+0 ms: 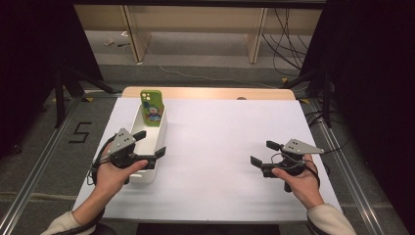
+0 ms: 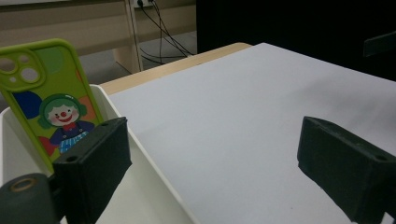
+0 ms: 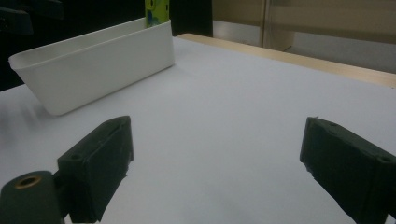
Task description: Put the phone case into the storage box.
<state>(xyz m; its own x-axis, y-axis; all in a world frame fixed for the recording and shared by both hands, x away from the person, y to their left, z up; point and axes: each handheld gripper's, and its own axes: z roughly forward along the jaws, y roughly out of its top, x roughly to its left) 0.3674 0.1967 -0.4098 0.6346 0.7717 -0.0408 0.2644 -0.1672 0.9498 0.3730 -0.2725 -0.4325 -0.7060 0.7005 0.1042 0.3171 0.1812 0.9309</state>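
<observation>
Both tongs gape: left tongs (image 1: 149, 142) straddle the bin rim (image 1: 162, 128), right tongs (image 1: 262, 152) over bare table (image 1: 215, 137).

Lower part of the phone case (image 1: 152, 108) hidden behind the wall of the white bin (image 1: 157, 142), case top cut off by the frame edge in the right gripper view, near end of the bin covered by the left tool (image 1: 150, 143), small dark mark at the desk (image 1: 225, 147) far edge too small to be identified

One green clown-print phone case (image 1: 151, 107) is standing in one white bin (image 1: 147, 172); two grippers are hovering: left gripper (image 1: 148, 144), right gripper (image 1: 264, 152).
</observation>
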